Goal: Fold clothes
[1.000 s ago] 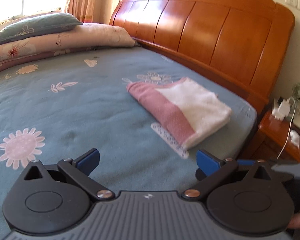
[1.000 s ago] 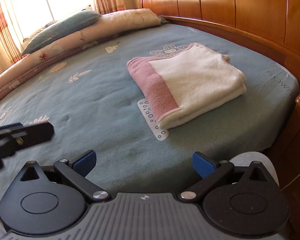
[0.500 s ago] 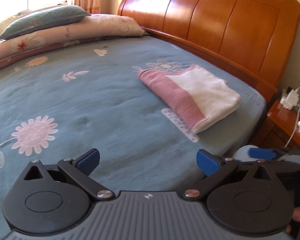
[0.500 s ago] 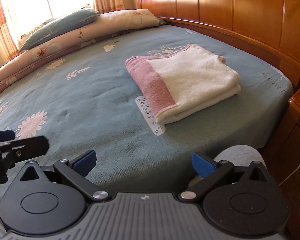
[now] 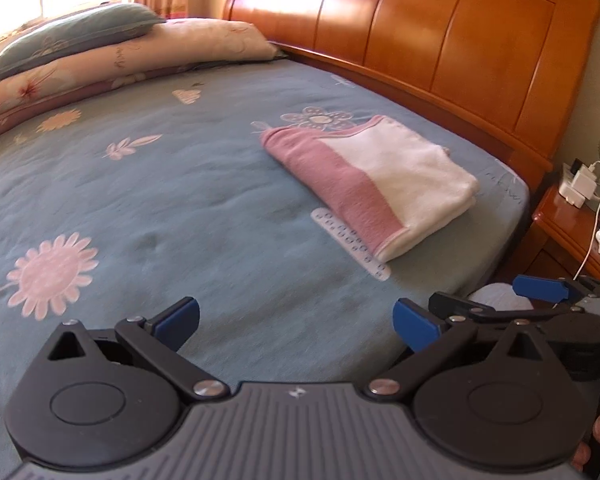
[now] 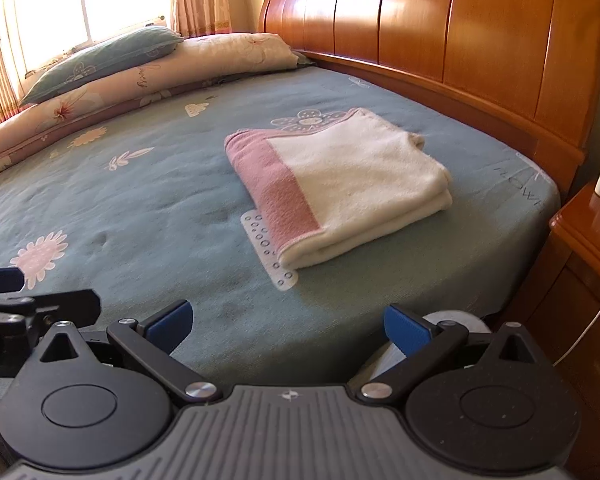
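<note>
Sunlit curtained window (image 6: 80, 8); wooden headboard (image 6: 440, 32); blue floral bed sheet (image 5: 160, 200); wooden nightstand (image 5: 572, 228).

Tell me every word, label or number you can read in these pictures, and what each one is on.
"FLOW": printed on the blue bedsheet near the bed's corner, read sideways; further letters run over the edge and cannot be read.
Cursive word on the cream floral pillow: too blurred to read.
Small mark on each gripper's grey body: a symbol, not letters.
The folded towel shows no text.
</note>
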